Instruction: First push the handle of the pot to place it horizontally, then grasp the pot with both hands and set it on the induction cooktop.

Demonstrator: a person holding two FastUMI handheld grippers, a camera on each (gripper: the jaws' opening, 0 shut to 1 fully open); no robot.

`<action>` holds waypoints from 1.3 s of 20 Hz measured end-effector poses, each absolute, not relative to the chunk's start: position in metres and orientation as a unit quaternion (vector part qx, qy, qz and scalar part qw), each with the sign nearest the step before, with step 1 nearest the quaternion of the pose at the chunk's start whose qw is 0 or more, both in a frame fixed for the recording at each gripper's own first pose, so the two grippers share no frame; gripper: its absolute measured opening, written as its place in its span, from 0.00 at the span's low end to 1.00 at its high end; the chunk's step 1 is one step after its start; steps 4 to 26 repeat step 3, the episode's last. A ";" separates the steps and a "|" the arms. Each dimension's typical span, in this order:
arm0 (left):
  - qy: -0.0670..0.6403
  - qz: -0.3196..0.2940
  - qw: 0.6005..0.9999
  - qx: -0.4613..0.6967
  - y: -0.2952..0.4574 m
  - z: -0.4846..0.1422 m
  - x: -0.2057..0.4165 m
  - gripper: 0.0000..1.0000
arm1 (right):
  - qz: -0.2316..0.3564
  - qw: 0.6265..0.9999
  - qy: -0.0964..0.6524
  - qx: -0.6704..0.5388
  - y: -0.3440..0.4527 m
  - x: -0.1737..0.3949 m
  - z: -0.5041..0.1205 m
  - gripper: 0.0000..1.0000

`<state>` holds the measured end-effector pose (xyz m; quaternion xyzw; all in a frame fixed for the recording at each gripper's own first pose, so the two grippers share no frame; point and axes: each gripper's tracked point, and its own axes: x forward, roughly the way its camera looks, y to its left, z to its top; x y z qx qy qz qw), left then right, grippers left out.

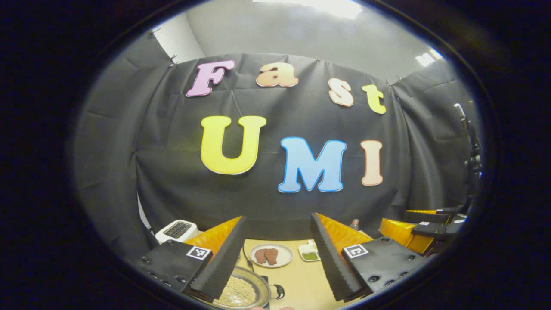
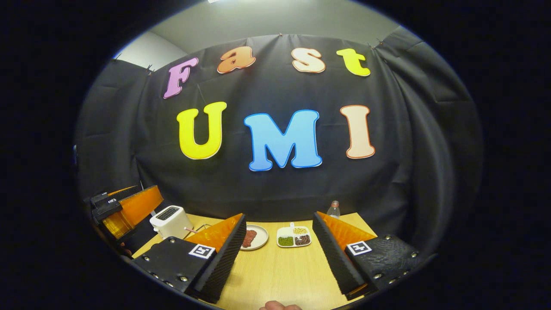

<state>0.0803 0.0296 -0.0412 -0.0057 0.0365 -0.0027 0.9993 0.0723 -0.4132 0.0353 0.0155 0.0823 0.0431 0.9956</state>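
Two grippers, both spread wide, holding nothing: left gripper, right gripper. One pot (grain-filled) sits on the table below the left fingers. One toaster, one plate, one divided dish, one bottle.

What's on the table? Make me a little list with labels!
pot: bottom of left gripper view, pale grains inside
plate: two brownish-red pieces on it
divided dish: green, yellow and dark bits
toaster: white, table's left side
bottle: at the back edge
left gripper: open
right gripper: open
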 end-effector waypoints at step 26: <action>0.032 0.003 0.999 0.008 0.012 -0.033 0.077 0.98 | 0.048 0.996 0.074 0.031 -0.427 0.067 0.049 0.87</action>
